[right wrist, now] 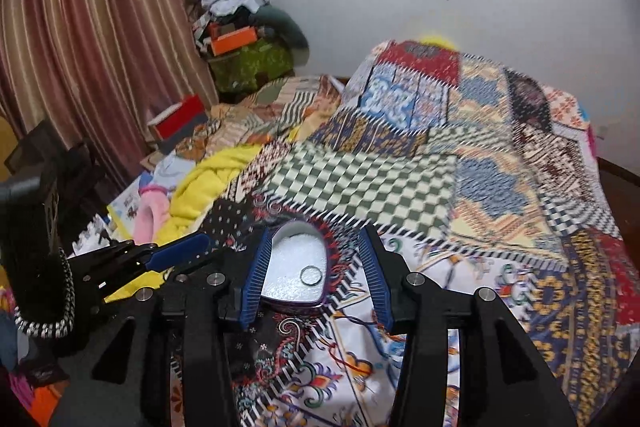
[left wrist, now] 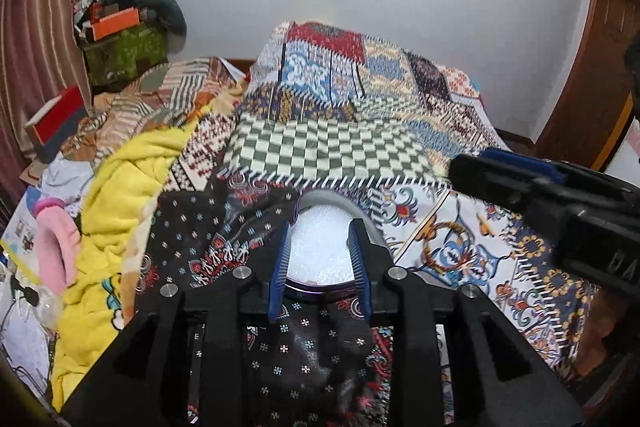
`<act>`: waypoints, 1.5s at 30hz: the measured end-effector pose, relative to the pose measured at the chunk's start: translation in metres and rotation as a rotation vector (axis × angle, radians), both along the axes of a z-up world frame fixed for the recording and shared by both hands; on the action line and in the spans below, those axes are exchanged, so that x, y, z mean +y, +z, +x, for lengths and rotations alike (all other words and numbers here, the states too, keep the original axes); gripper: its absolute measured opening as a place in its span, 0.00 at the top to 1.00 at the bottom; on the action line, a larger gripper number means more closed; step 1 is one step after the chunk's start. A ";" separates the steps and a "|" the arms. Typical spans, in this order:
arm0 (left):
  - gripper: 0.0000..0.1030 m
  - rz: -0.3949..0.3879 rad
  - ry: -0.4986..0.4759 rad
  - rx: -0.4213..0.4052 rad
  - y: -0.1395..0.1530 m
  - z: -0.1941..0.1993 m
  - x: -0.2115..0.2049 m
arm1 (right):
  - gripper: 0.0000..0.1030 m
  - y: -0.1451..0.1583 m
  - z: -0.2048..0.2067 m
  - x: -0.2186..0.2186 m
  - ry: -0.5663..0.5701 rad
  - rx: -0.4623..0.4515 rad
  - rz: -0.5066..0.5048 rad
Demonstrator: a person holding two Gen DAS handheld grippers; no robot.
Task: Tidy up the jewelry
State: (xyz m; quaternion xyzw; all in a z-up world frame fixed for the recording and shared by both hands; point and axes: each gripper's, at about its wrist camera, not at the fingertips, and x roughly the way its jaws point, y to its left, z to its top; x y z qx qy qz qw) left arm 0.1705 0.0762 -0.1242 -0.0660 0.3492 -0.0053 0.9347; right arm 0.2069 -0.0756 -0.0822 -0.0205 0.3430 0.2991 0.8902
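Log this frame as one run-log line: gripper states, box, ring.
left gripper: open, fingers astride jewelry box | right gripper: open, over box, empty | ring: lying in box on white lining | box: open, on patterned bedspread

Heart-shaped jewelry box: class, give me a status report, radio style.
Left tool straddling the heart-shaped box with white foam lining, contact unclear. Right tool open above it. Small metal ring lies inside. Nothing in the way.

My left tongs (left wrist: 320,251) straddle the box (left wrist: 320,243), so entry from six o'clock is blocked. My right tongs (right wrist: 316,267) spread wide over it. At two o'clock the patchwork bedspread (right wrist: 480,187) lies clear; at nine o'clock a yellow blanket (left wrist: 120,195) bunches up.
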 end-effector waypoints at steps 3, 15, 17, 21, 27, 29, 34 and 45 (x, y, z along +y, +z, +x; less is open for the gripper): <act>0.71 0.004 0.001 -0.027 0.016 -0.008 -0.002 | 0.59 0.017 -0.011 -0.015 -0.022 -0.037 0.017; 0.60 0.032 -0.059 -0.101 0.058 -0.040 -0.041 | 0.59 0.043 -0.046 -0.069 -0.130 -0.104 -0.009; 0.58 0.031 -0.078 -0.094 0.058 -0.041 -0.050 | 0.59 0.042 -0.049 -0.079 -0.147 -0.100 -0.017; 0.57 0.017 -0.111 -0.062 0.051 -0.039 -0.062 | 0.59 0.033 -0.052 -0.096 -0.186 -0.077 -0.043; 0.57 -0.008 -0.146 0.028 0.026 -0.030 -0.076 | 0.59 0.002 -0.051 -0.115 -0.227 -0.004 -0.093; 0.57 -0.002 -0.151 0.061 0.015 -0.028 -0.080 | 0.59 -0.009 -0.052 -0.119 -0.231 0.026 -0.102; 0.57 -0.003 -0.163 0.132 -0.011 -0.024 -0.087 | 0.59 -0.041 -0.050 -0.126 -0.234 0.109 -0.131; 0.58 -0.008 -0.215 0.249 -0.059 -0.011 -0.105 | 0.59 -0.083 -0.040 -0.121 -0.189 0.228 -0.178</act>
